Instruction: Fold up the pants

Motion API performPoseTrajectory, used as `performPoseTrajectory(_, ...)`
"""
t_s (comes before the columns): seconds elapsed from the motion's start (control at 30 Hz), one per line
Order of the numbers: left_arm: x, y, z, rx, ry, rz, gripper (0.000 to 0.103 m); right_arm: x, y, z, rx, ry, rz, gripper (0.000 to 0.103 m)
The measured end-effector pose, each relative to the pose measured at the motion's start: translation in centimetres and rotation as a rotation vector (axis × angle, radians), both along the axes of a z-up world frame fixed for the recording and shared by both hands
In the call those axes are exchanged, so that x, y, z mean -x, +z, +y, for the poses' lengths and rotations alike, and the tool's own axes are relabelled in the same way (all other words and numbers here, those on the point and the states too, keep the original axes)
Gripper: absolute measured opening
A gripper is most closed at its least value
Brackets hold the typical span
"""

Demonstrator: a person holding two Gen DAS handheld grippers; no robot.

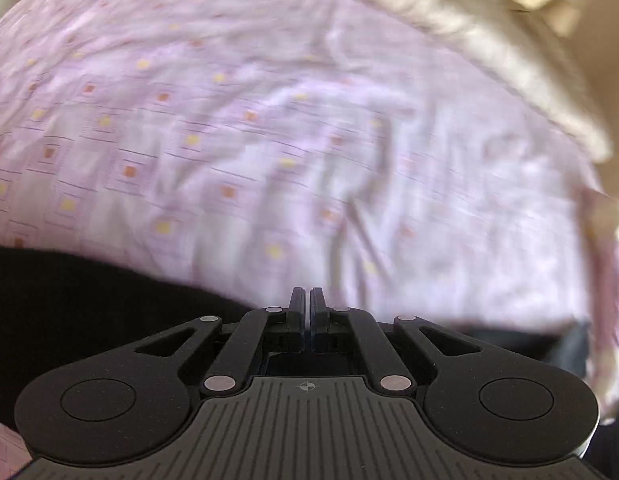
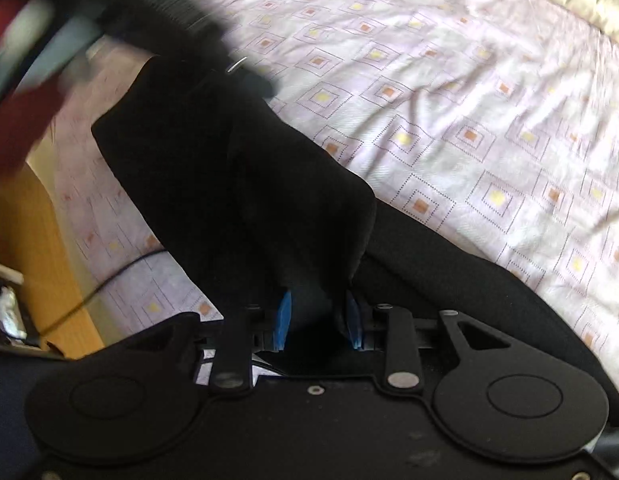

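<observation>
The black pants (image 2: 237, 184) lay on a bed covered by a lilac sheet (image 2: 449, 92) printed with small yellow and orange squares, and they ran along the near side of the bed. In the right wrist view a thick fold of the dark cloth rose between the blue pads (image 2: 284, 318) of the right gripper (image 2: 319, 320), whose fingers stood partly apart and pressed on the bunched fabric from both sides. More of the pants spread away to the right under the gripper body, and another length reached up and left towards a blurred dark device at the top of that view. Left of the pants the sheet's edge dropped to a wooden bed side (image 2: 41, 248), with a thin dark cable (image 2: 109, 280) crossing it. The left gripper (image 1: 307, 300) hung over the sheet with its fingers drawn together and nothing visible between them; a dark edge of the pants (image 1: 89, 292) lay just to its left. Ahead of it the wrinkled sheet lay bare as far as a pale cream blanket (image 1: 449, 28) along the far edge, leaving wide room.
</observation>
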State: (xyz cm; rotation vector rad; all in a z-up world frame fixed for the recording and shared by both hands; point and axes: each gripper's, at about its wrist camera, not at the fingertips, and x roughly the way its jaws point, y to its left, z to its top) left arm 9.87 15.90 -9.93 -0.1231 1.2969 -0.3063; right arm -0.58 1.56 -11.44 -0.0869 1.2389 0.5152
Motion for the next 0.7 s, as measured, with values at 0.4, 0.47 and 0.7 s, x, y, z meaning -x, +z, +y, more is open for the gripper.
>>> performPoseTrajectory(0.4, 1.6, -1.7, 0.3, -0.076, -0.118, 0.108, 0.004, -0.7, 1.4, -1.6, -0.069, -0.086, -0.001, 0.05)
performPoseTrajectory(0.47, 2.5, -0.9, 0.9, -0.065, -0.116, 0.08, 0.004, -1.5, 2.3, -2.9, -0.132, -0.124, 0.009, 0.063)
performPoseTrajectory(0.7, 5.0, -0.9, 1.2, -0.063, -0.119, 0.017, 0.004, -6.5, 2.0, -5.0, -0.276, -0.218, 0.1, 0.072)
